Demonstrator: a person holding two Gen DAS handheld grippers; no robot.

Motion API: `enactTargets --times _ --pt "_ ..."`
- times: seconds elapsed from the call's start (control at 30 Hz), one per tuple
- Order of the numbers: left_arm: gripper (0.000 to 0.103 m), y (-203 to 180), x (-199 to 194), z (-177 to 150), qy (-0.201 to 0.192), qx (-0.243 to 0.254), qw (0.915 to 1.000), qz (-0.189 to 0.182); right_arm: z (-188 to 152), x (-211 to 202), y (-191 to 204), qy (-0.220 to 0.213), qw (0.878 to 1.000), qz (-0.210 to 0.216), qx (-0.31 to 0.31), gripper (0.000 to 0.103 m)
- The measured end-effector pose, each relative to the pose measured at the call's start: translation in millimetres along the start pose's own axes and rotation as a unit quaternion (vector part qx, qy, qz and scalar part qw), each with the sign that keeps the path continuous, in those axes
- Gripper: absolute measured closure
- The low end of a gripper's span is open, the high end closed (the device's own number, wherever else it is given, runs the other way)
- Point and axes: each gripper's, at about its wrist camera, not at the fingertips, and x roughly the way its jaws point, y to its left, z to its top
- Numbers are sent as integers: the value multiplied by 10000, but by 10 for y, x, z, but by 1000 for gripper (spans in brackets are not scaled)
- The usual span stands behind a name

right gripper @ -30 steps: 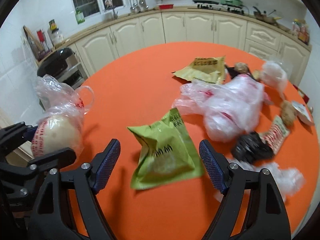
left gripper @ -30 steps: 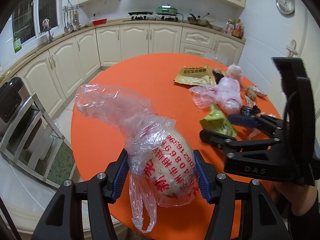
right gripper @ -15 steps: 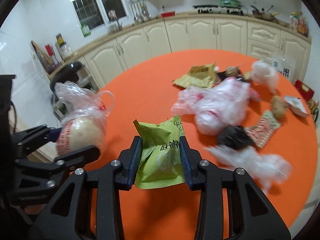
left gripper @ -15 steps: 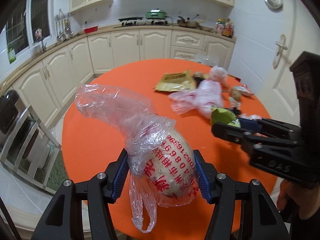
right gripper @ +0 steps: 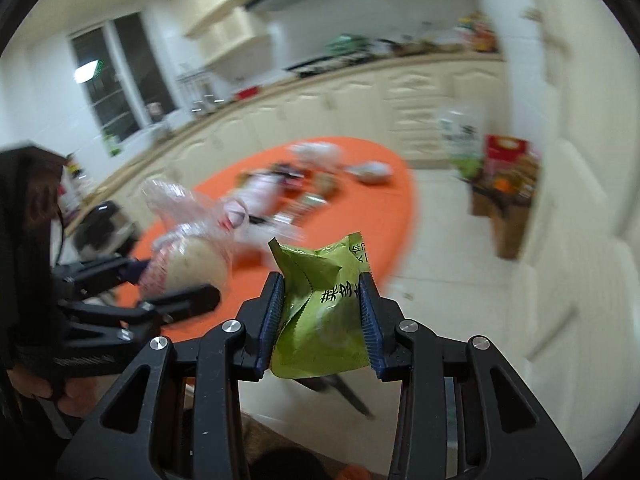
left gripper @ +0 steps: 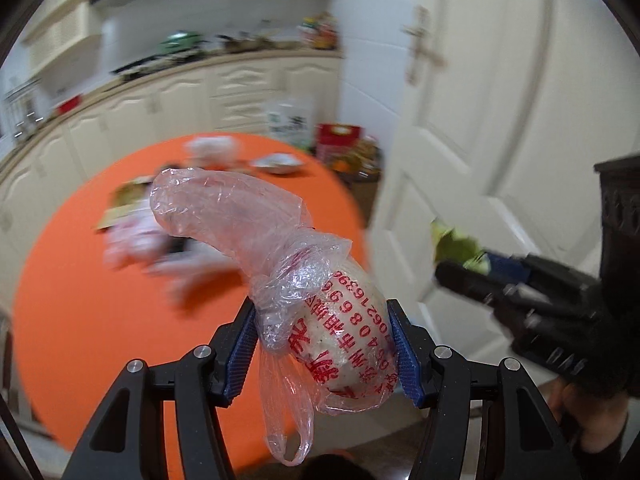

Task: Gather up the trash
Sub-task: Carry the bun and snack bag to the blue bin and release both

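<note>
Left wrist view: the orange tabletop (left gripper: 80, 300) lies blurred before cream cabinets (left gripper: 168, 108) and a white door (left gripper: 480, 120). The left tool (left gripper: 322, 344) clamps the clear plastic bag (left gripper: 336, 332). Right wrist view: the right tool (right gripper: 322, 312) pinches the green wrapper (right gripper: 320, 312) above the floor (right gripper: 448, 248). A second ago that wrapper lay on the tabletop between spread fingers.

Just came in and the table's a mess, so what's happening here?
A person is collecting trash with a claw in each hand. The left claw is shut on a tied plastic bag with red print; the right claw is shut on a green wrapper. More litter lies on the orange table.
</note>
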Motion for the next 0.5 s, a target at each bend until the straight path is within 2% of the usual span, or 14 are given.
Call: enactTargets --times 0.07,0.23,0.5 --pt "46 -255 208 67 140 180 9996 -162 -137 -48 -221 80 9995 -283 108 68" --pt "46 -720 771 223 475 571 9969 -270 -409 -23 -710 312 9955 -802 393 68" --pt "46 -1207 1856 447 1129 849 9886 -524 -779 195 -1354 753 9873 -1111 853 68"
